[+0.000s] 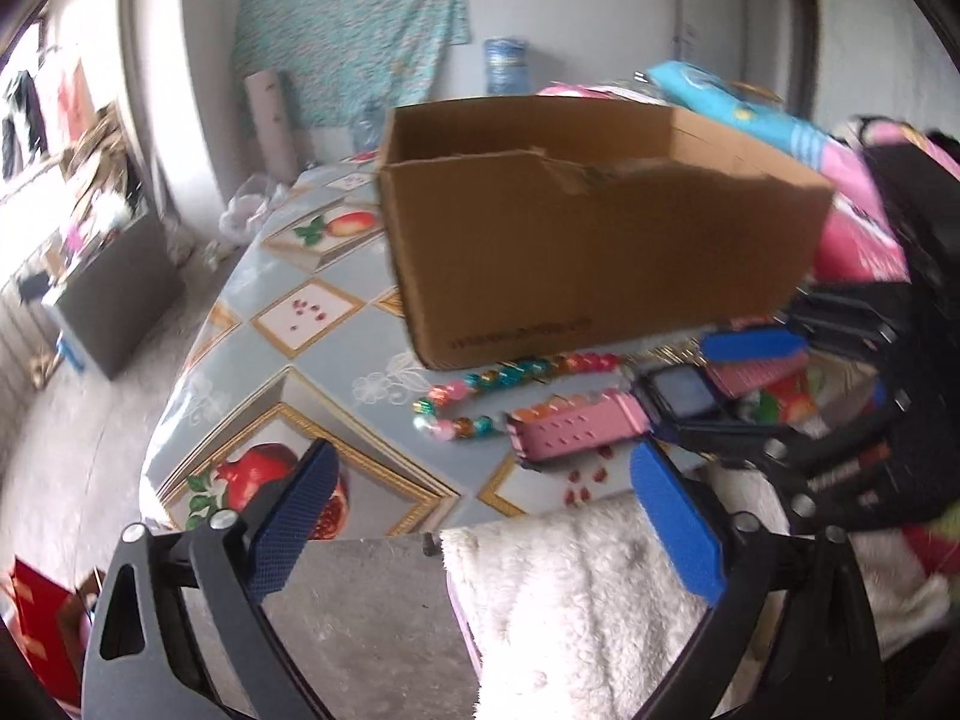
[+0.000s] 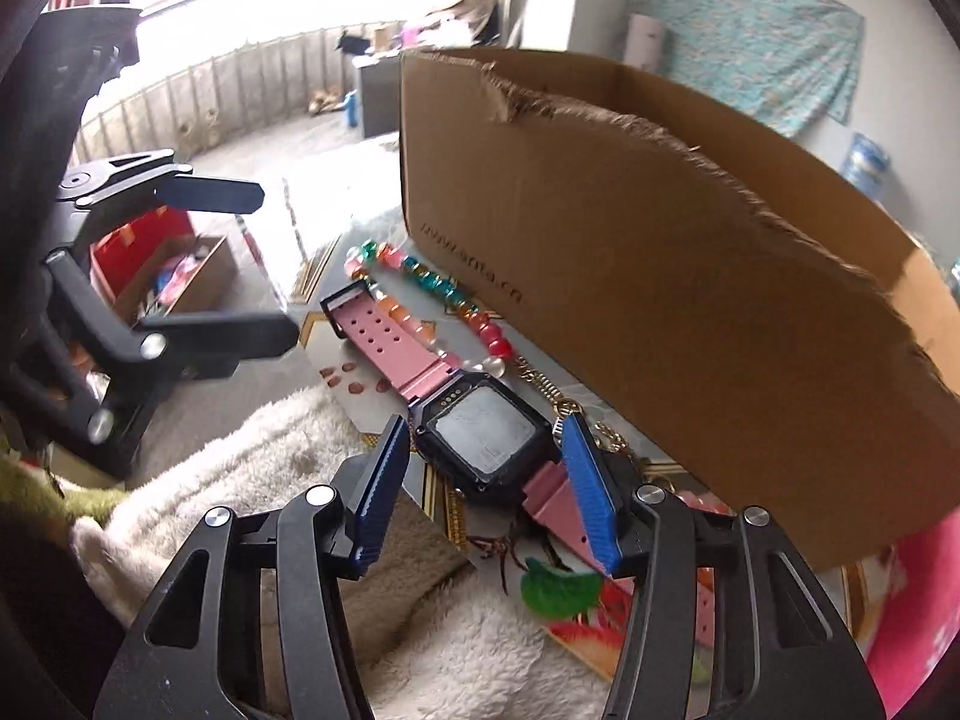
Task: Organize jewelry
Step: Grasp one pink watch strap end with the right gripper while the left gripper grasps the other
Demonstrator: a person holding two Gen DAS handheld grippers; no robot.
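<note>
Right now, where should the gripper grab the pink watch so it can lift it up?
Probably grab the watch by its black square case, coming down from above. The case is stiff with flat sides, while the pink strap looks floppy. The right gripper already straddles it with blue pads either side, not yet pressing.

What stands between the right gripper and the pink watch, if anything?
Nothing visible. The right gripper has its blue pads on either side of the pink watch, apparently not pressing yet. The bead necklace lies beyond it, beside the cardboard box.
</note>
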